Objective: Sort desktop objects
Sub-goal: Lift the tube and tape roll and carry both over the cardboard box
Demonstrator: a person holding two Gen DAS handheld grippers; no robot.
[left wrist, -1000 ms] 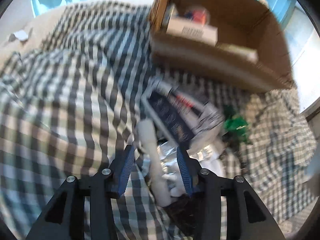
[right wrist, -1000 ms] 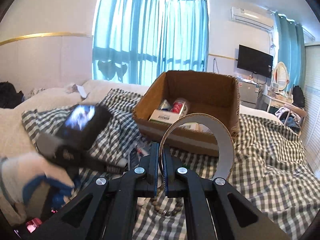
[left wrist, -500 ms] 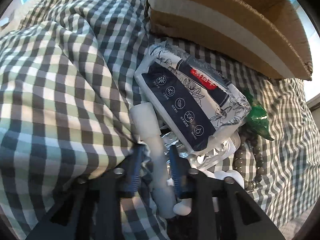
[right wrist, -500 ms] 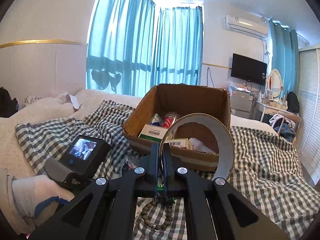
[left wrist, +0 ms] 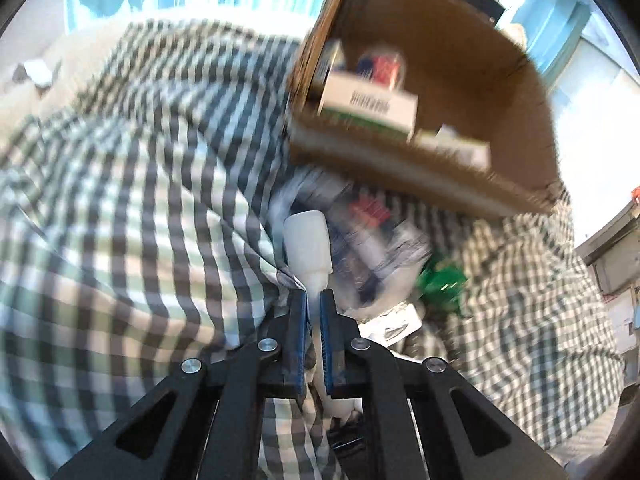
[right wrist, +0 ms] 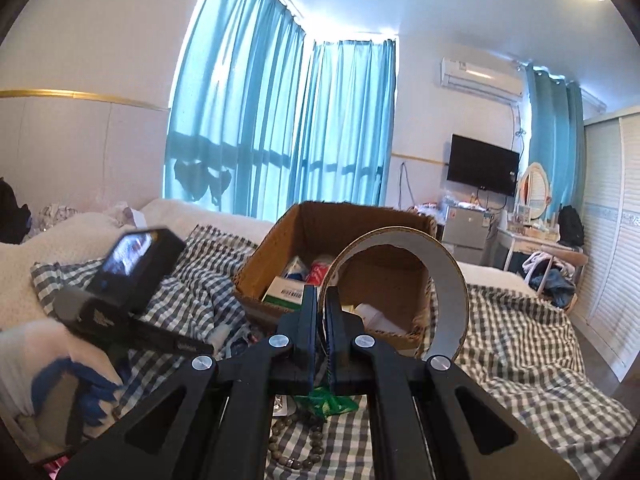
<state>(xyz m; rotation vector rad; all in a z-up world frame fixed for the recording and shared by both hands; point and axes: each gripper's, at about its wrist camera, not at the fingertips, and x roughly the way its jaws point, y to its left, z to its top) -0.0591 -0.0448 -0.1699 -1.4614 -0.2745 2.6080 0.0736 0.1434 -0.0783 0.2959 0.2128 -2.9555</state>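
Both claws loaded, box ahead on the bed

Left claw (left wrist: pixel 313 298) is closing on the white bottle (left wrist: pixel 307 242), right claw (right wrist: pixel 322 294) pinches the tape roll (right wrist: pixel 448 280); carry both over the box (right wrist: pixel 276 254) rim before releasing.

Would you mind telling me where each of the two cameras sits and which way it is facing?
Left wrist: on the left claw, angled down at the checked cloth; its closing fingers pinch a white tube before the cardboard box.
Right wrist: on the right claw, facing nearly level across the room toward blue curtains; it grips a tape roll; a gloved hand shows lower left.
Shared: box, cloth, green wrapper.
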